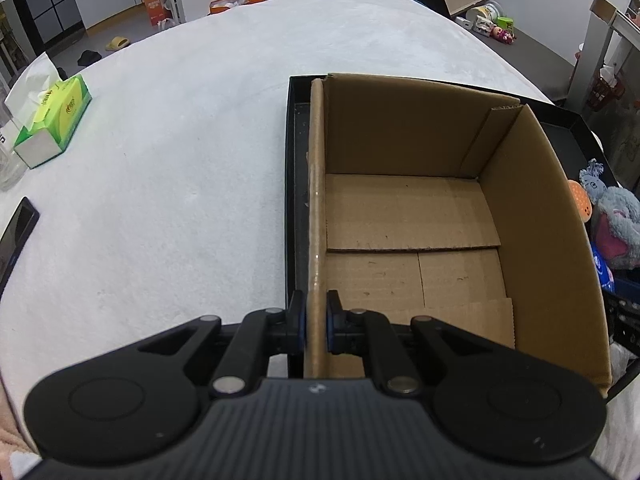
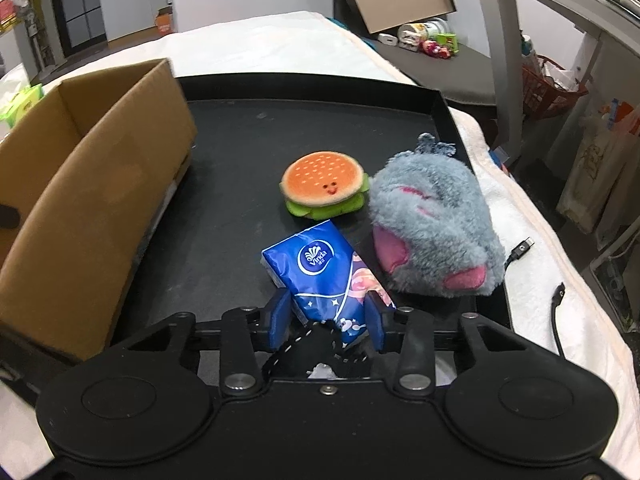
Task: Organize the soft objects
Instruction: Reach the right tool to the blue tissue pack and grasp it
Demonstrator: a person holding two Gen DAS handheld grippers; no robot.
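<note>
1. Left gripper [image 1: 315, 322] pointed steeply downward, its black linkage arms drawn in toward the centre line.
2. Its two blue-faced pads stood close together, clamped on the upright wall of the cardboard box [image 1: 316, 216], one pad on each face of the wall.
3. Right gripper [image 2: 329, 318] was also angled steeply downward, linkage arms spread somewhat wider than the left's.
4. Its blue fingers [image 2: 278, 318] flanked the near end of the blue tissue pack [image 2: 320, 272]; both pads looked to be against the pack's sides, though contact on the left pad was hard to confirm.
5. No hand or sleeve was clearly visible in either wrist view.
</note>
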